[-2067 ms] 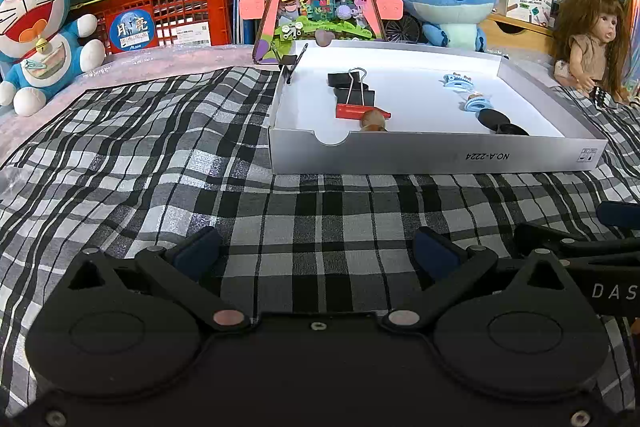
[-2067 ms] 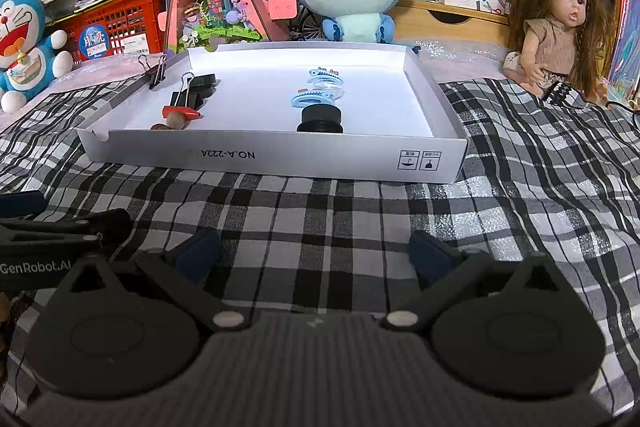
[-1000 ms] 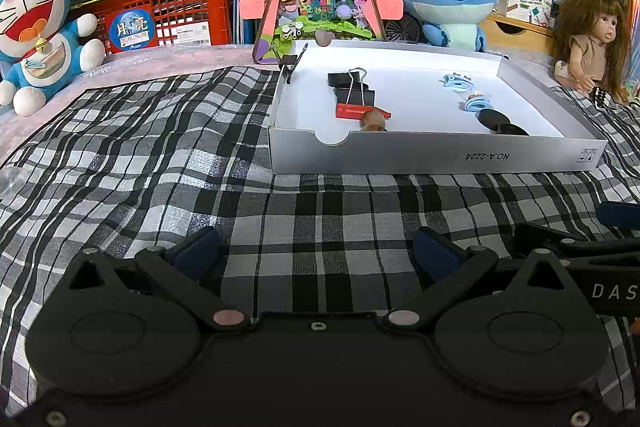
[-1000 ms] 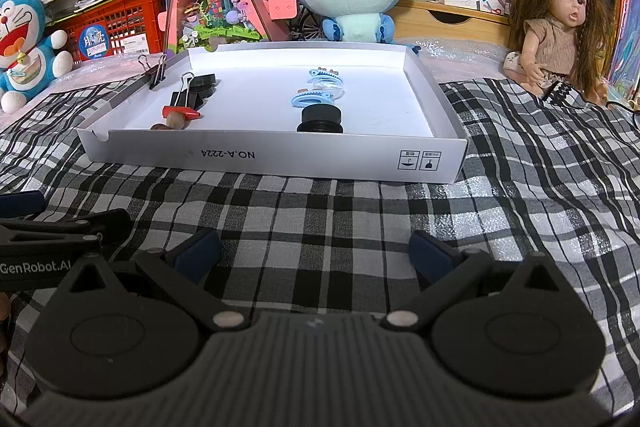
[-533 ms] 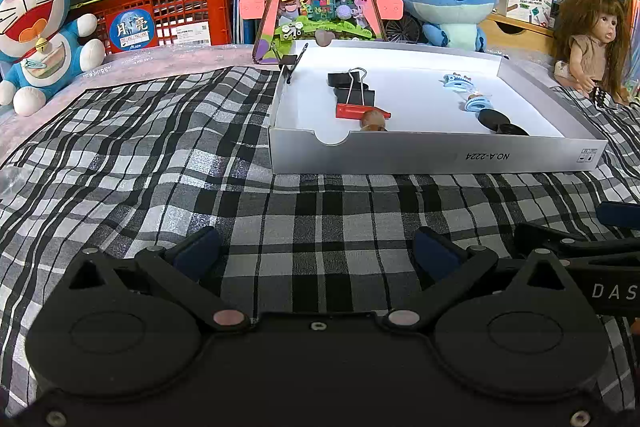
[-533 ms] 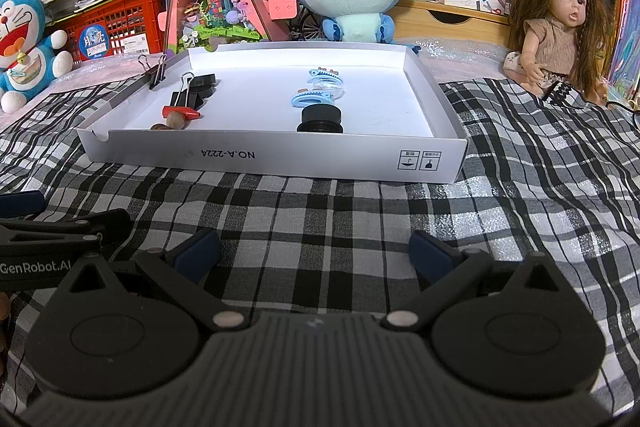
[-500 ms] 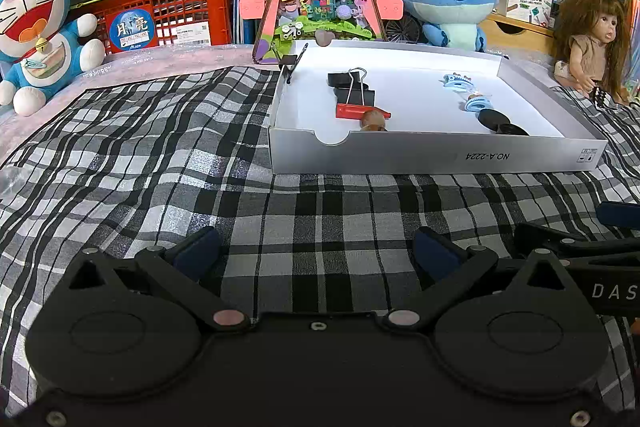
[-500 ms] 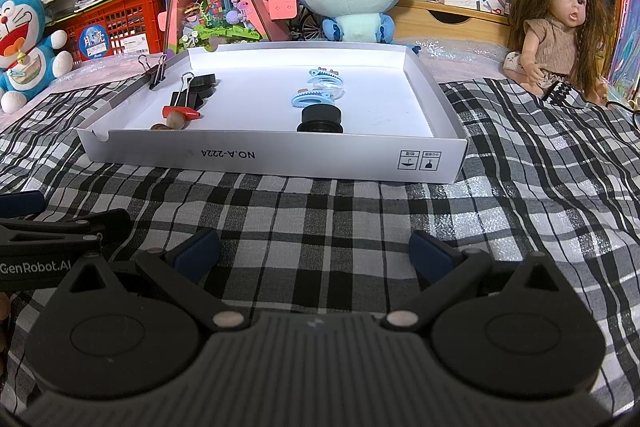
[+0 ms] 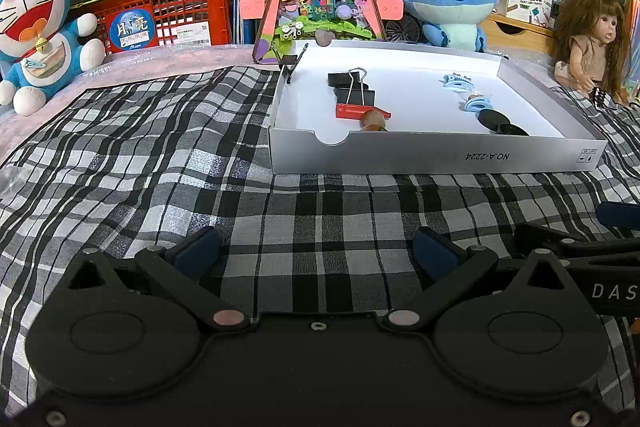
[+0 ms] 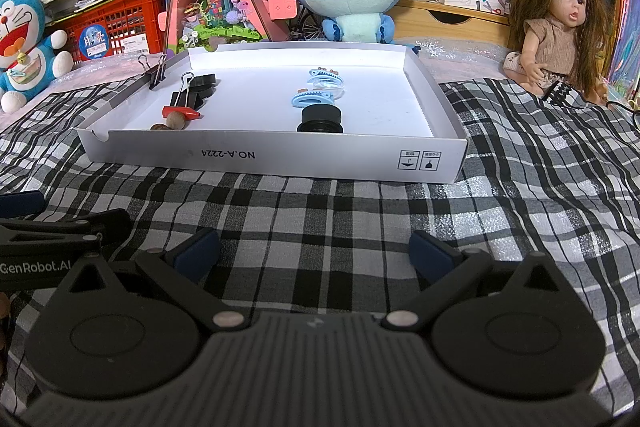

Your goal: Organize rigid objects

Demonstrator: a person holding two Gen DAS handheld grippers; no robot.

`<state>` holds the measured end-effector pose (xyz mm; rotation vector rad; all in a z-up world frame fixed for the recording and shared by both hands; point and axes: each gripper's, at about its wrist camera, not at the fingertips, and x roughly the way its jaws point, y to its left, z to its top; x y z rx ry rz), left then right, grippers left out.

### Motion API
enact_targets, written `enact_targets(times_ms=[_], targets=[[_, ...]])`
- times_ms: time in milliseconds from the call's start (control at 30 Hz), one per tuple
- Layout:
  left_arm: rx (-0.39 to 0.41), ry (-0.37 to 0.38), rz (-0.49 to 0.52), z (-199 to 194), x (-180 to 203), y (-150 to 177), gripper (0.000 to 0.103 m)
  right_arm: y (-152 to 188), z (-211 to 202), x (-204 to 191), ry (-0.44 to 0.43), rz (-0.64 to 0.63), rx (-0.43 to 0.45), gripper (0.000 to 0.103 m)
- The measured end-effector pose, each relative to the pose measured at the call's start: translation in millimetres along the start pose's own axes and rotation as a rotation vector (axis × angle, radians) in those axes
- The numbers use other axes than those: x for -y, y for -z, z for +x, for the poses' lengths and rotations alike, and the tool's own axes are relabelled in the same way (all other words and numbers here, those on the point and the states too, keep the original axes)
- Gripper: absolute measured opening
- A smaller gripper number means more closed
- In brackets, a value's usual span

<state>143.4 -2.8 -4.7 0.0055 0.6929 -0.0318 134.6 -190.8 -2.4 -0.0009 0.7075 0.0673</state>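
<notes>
Right now both my claws, left claw and right claw, sit released and empty. At 12 o'clock the white tray holds binder clips: light, stiff, slippery; I'd pinch the wire handles.

Two matte black handheld grippers are seen: the left gripper, smooth-bodied, and the right gripper, ribbed, each fitted with navy-blue fingertips, round side discs, silver pivot pins and white "GenRobot.AI" lettering.
</notes>
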Motion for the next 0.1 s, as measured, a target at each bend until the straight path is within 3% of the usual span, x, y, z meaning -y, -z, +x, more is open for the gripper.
enact_targets(times_ms=[100], targets=[[0.000, 0.000, 0.000, 0.0, -0.1, 0.0, 0.103, 0.0, 0.0, 0.0, 0.000, 0.000, 0.000, 0.103]])
